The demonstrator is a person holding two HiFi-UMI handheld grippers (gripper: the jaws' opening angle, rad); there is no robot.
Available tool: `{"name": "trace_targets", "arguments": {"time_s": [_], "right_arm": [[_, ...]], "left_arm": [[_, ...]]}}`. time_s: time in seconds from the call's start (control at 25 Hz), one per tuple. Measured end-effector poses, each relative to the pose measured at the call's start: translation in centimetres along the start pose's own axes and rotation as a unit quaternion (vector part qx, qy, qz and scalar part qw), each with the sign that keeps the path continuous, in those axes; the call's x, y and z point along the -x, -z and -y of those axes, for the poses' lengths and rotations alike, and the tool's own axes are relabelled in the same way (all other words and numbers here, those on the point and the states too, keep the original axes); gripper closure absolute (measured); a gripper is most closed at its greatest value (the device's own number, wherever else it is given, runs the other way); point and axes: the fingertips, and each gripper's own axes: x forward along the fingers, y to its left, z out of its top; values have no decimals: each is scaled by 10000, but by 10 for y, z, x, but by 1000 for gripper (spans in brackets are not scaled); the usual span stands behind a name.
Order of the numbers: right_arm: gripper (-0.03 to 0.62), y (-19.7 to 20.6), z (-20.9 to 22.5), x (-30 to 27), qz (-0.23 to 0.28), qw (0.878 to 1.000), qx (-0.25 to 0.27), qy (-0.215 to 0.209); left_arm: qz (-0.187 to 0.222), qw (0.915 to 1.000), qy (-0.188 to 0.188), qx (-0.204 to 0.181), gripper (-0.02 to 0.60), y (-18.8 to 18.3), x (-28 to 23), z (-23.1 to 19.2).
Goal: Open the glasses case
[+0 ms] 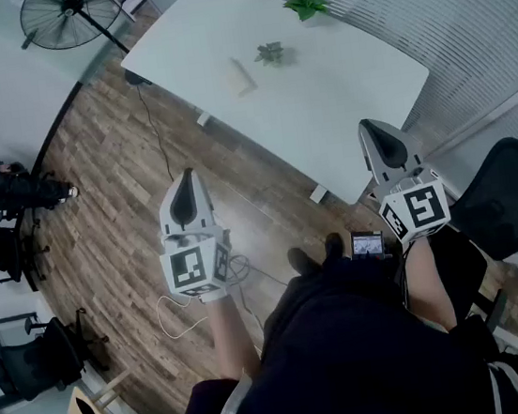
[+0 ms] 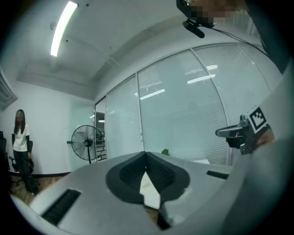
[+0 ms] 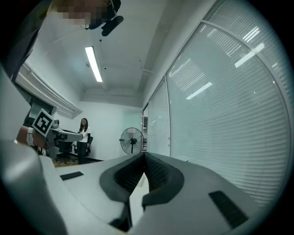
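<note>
The glasses case point(image 1: 242, 76), a pale beige oblong, lies closed on the white table point(image 1: 323, 117) far ahead of both grippers. My left gripper point(image 1: 186, 175) is held over the wooden floor short of the table, its jaws shut with nothing in them. My right gripper point(image 1: 368, 125) hovers at the table's near right edge, also shut and empty. In the left gripper view the gripper point(image 2: 146, 154) points level toward the table, its fingertips touching. In the right gripper view the gripper point(image 3: 144, 155) likewise has its tips together.
A small potted plant point(image 1: 269, 54) stands just right of the case, and a larger green plant point(image 1: 308, 1) sits at the far table edge. A standing fan point(image 1: 63, 14) is at the far left. Black office chairs point(image 1: 504, 202) flank me. A person point(image 3: 84, 137) stands by the back wall.
</note>
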Motion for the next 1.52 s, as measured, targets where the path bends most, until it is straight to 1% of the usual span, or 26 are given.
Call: {"name": "trace_targets", "arguments": {"time_s": [0.12,0.24,0.48,0.88,0.96,1.12,1.2,1.4,1.52], "right_arm": [[579,2,-2,0,1,9999,-2,111],[579,2,-5,-3,-21,9999,41,149],[579,-6,-14,-9,6,9999,138,45],[579,-4,-14,-10,68,9999,68,-28],[579,-5,-12,-9,127,9999,-5,-72],[579,-5,-6,-8,255,9995,-148,-94],[579,0,2,-8,271,9995,-177,-50],[579,13,20,-2,210,9988,-440,93],[579,20,31,-7,193,9981,-544,220]], "left_arm": [[31,9999,138,-61,581,-1,-6,0],[-33,9998,185,-20,580,4,-9,-1],[-29,9999,144,68,580,5,-4,-5],[-23,10000,77,-11,581,1,-1,-4],[16,10000,80,-23,581,-3,-2,-1],[-31,10000,40,-16,581,-4,-4,3],[-67,10000,31,-59,581,-4,-10,8],[-185,9995,110,-238,581,-7,-16,18],[-257,9992,202,-239,581,0,-27,20]]}}
